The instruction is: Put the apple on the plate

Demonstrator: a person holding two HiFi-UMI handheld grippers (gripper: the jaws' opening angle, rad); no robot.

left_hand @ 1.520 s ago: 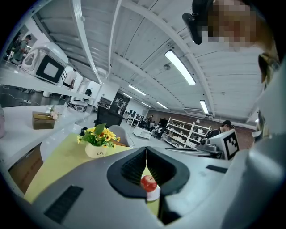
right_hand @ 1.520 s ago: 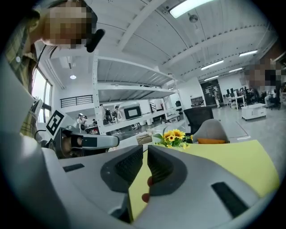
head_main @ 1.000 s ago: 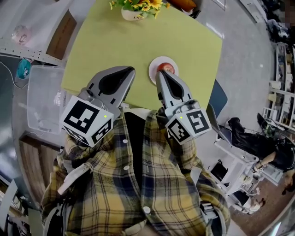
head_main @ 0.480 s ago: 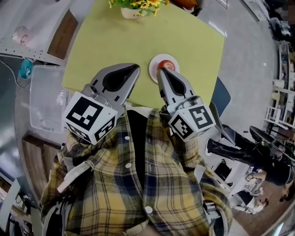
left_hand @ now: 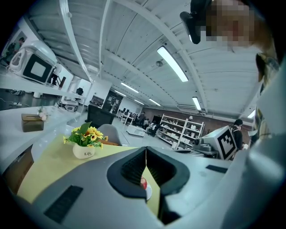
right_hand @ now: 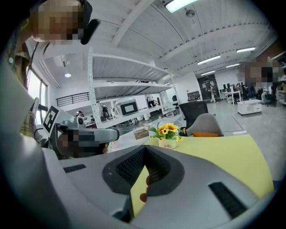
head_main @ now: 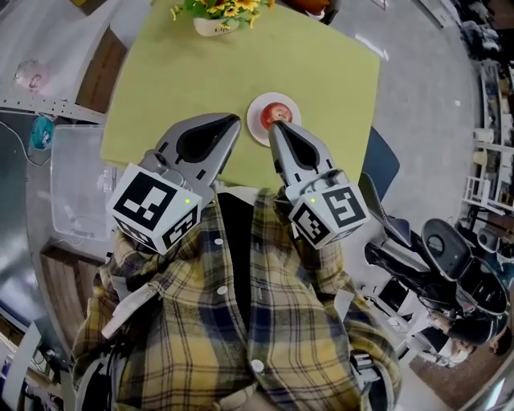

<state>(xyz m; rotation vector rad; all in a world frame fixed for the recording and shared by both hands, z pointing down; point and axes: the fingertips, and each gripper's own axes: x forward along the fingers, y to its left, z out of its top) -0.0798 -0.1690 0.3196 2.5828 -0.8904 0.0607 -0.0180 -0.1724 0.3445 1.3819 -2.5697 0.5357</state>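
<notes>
Two hand-held grippers: the left hand-held gripper point(head_main: 232, 122) and the right hand-held gripper point(head_main: 275, 128) are held side by side, apart, over the near edge of the surface point(head_main: 321, 72)
Left jaws: pressed together tip to tip in the left gripper view, nothing between them
Left tip: over bare yellow-green surface, just left of the plate point(head_main: 254, 112)
Right jaws: closed as well, empty
Right tip: in the head view it overlaps the plate's near rim – contact cannot be judged
Apple point(head_main: 279, 115): red, sitting on the plate, just beyond the right tip; a sliver of it shows below the closed left jaws too
Plate: small, round, pale rim, lying near the front edge of the surface
Flower pot point(head_main: 212, 24): white, with yellow blooms, at the far edge – well apart from the plate
Clear bin point(head_main: 76, 181): beside the surface, on the left of the head view
</notes>
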